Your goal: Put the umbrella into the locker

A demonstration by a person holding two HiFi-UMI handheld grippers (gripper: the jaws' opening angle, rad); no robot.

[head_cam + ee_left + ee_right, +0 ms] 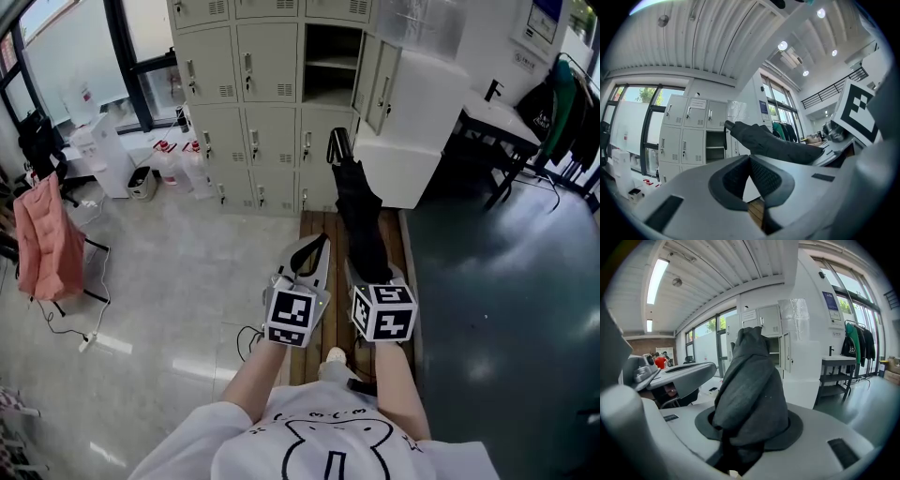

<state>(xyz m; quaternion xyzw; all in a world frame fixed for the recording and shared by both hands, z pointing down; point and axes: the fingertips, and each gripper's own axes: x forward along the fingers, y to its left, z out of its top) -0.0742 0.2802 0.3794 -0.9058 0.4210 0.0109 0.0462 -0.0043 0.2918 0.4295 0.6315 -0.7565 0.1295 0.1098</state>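
Ahead of the right gripper [373, 274], clamped on the folded black fabric umbrella [358, 211], the umbrella's long axis points toward the beige metal locker's [272, 66] open compartment. The left gripper [317, 246], closed on nothing, sits just beside.

The lockers [253, 103] stand in rows at the far side. One locker [333, 66] in the middle is open. The umbrella [361, 220] sits between the jaws of the right gripper [372, 270], and its far end points at the lockers. The left gripper [322, 242] is just beside it, on the left. A wooden board [317, 225] lies under both. A cabinet [412, 159] stands right of the umbrella, and a table [502, 117] is farther right.
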